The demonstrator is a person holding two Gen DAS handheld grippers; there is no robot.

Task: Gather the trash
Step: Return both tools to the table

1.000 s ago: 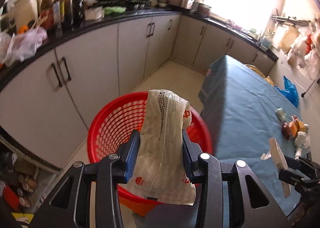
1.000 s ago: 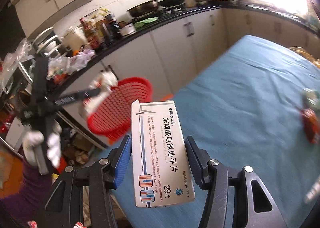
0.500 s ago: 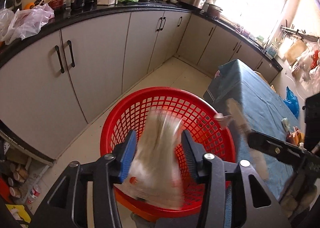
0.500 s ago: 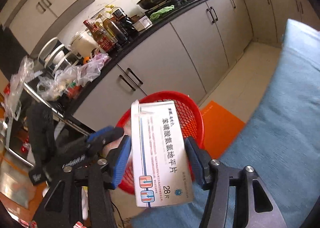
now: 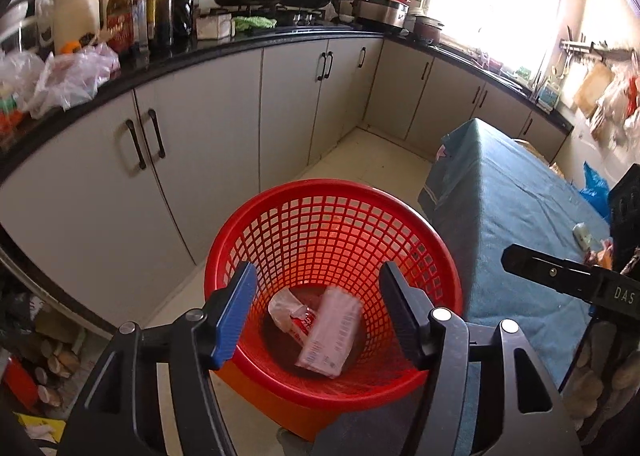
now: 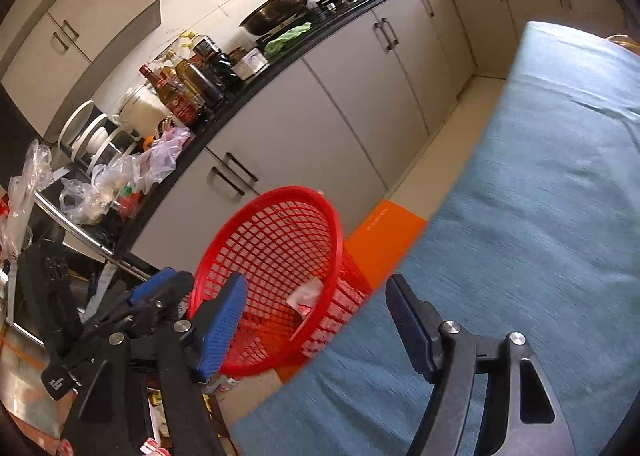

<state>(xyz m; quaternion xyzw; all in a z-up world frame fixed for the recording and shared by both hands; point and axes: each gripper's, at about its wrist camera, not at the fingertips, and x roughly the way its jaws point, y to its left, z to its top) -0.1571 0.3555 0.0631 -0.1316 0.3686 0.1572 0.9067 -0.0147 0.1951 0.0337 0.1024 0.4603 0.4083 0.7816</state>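
Observation:
The red mesh basket [image 5: 332,188] stands on the floor beside the blue-clothed table [image 5: 512,195]. A crumpled wrapper [image 5: 290,312] and a white medicine box [image 5: 330,336] lie on its bottom. My left gripper [image 5: 316,270] hangs over the basket, its jaws opening with nothing between them. My right gripper [image 6: 316,282] is at the table's corner, just right of the basket [image 6: 280,195]. Its jaws are opening too, and they hold nothing. The box [image 6: 340,308] shows through the mesh in the right wrist view. Small bits of trash [image 5: 584,236] lie further along the table.
Grey cabinets under a black counter [image 5: 240,47] run behind the basket, crowded with bottles, pans and plastic bags. An orange block [image 6: 384,240] sits under the basket by the table's edge. A blue bag [image 5: 596,191] lies beyond the table. Clutter fills the lower left.
The wrapper slipped out of my left gripper and the box out of my right; both now lie in the basket. Both pairs of jaws have widened. The right gripper swung towards the basket.

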